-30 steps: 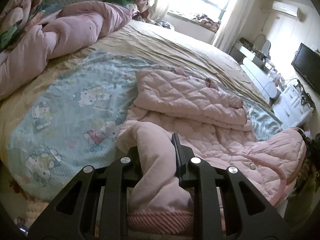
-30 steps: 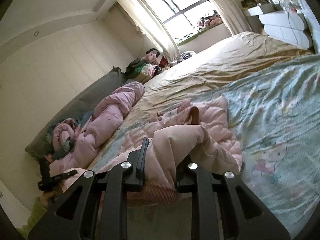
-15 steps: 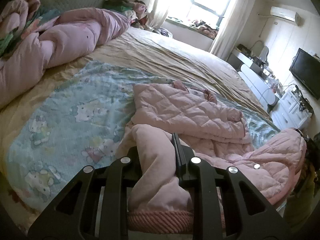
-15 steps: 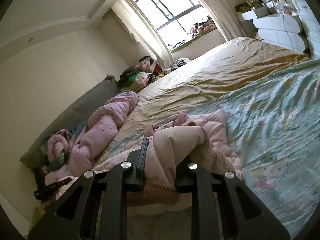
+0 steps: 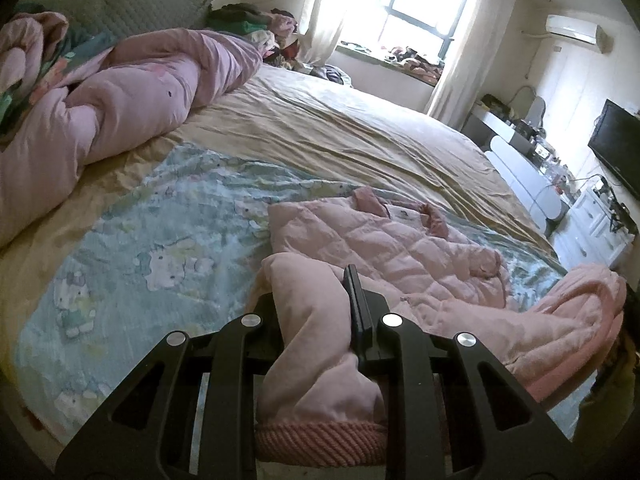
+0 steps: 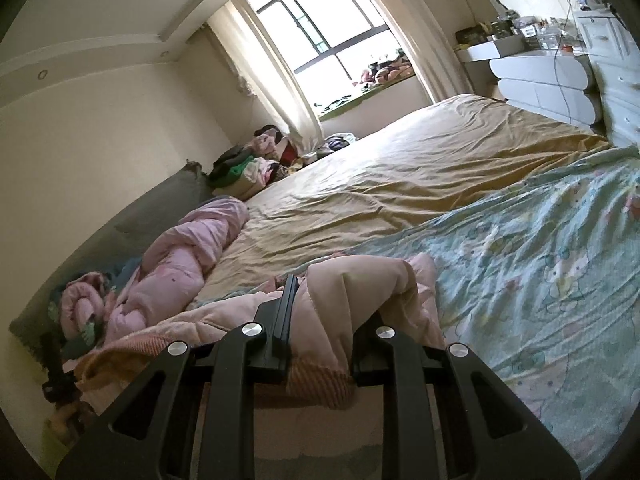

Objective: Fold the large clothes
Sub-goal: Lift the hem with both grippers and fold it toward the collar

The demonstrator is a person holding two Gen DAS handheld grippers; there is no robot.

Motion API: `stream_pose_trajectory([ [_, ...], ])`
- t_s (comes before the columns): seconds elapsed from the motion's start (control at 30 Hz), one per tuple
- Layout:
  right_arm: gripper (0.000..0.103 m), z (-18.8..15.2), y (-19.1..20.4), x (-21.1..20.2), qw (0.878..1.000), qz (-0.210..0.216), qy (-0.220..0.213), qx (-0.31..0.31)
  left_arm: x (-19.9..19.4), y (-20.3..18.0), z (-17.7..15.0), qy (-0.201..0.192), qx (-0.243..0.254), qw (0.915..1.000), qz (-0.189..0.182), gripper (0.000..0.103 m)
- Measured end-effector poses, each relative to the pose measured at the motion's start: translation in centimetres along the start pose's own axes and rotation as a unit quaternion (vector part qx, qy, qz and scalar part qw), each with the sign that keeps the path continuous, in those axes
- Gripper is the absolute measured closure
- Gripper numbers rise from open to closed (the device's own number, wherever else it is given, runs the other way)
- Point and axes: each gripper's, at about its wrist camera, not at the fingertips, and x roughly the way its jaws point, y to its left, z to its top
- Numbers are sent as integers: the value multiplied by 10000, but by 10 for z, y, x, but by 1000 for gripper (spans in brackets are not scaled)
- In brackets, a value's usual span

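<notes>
A pale pink quilted jacket (image 5: pixel 384 240) lies on the light blue cartoon-print sheet (image 5: pixel 160 240), its collar toward the far side. My left gripper (image 5: pixel 316 292) is shut on a bunched fold of the jacket near its ribbed pink hem (image 5: pixel 320 440), lifted off the bed. In the right wrist view my right gripper (image 6: pixel 332 300) is shut on another fold of the same jacket (image 6: pixel 352 280), ribbed hem (image 6: pixel 320 384) hanging below the jaws. The stretch of hem between the two grips sags at the right of the left wrist view.
A rolled lilac duvet (image 5: pixel 132 96) lies along the grey headboard (image 5: pixel 152 4). The tan bedsheet (image 6: pixel 420 168) covers the far half of the bed. Clothes pile (image 6: pixel 256 160) sits in the corner by the window. White drawers (image 6: pixel 560 80) and a TV (image 5: pixel 616 140) stand past the bed.
Both grippers carried the jacket's hem forward and a little up over the bed; the folded jacket body now sits lower and closer beneath the lifted folds. Both grips stayed shut.
</notes>
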Motion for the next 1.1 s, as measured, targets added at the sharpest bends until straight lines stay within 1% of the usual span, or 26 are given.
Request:
stream_pose_trajectory([
  [0.2,84,14,-5,30,9998,-150,84,99,18,1,11,0,52,10000,81,87],
  [0.33,84,19,1,46,9987,-456,46,-237,30,3,18,-33,-8,9998,180,87],
  [0.47,84,20,-2,66,9977,-628,57,-245,44,5,21,-79,-129,9996,248,86],
  [0.57,84,21,-2,82,9961,-803,98,-352,56,4,27,-43,-90,9994,343,86],
  [0.87,83,27,-21,138,9910,-1237,396,-333,105,8,48,113,-366,9984,408,85],
  [0.97,83,25,-26,155,9884,-1387,502,-373,117,8,50,52,-443,9984,356,83],
  [1.1,83,22,-33,172,9857,-1547,606,-291,130,6,50,26,-347,9987,362,83],
])
